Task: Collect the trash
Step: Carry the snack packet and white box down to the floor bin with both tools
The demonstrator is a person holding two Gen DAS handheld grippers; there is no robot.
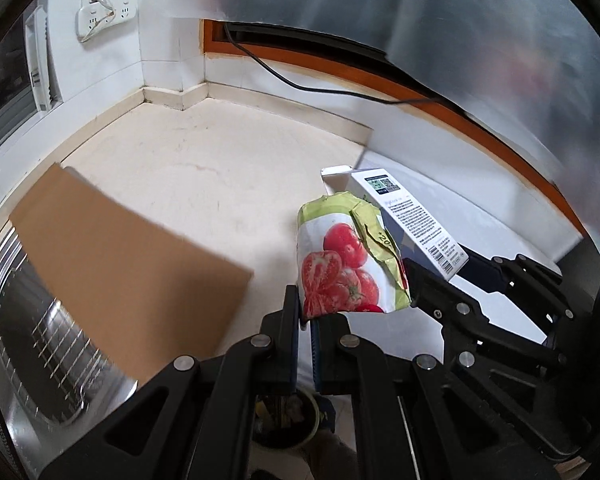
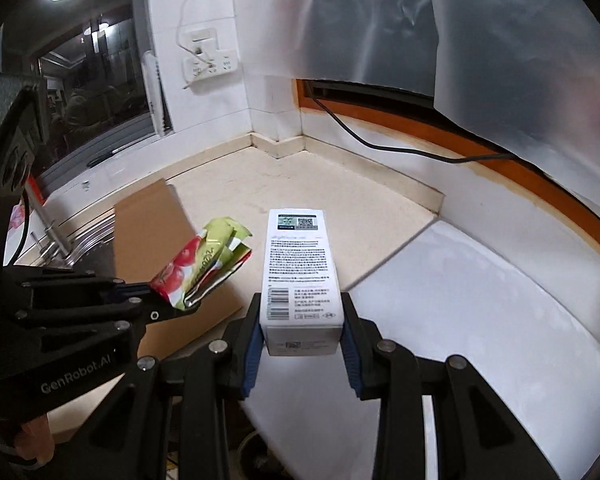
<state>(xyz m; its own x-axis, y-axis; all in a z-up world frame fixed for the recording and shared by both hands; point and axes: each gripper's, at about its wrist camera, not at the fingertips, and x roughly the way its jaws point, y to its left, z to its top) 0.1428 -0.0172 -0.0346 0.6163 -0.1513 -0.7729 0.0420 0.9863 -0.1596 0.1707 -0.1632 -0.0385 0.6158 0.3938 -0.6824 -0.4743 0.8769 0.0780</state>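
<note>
The left gripper (image 1: 305, 314) is clamping a crumpled tomato wrapper (image 1: 340, 256) and the right gripper (image 2: 302, 326) is clamping a white carton (image 2: 298, 264), both being held above the counter (image 1: 188, 168) near its back corner.

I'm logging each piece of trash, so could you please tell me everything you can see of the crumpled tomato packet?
The tomato packet is a crumpled, flattened pouch, white and lime green with red tomatoes printed on it and a silvery lining at its torn end. It is lifted off the counter, its lower end pinched in the left gripper. It sits close beside the white box; contact between them is unclear.
</note>
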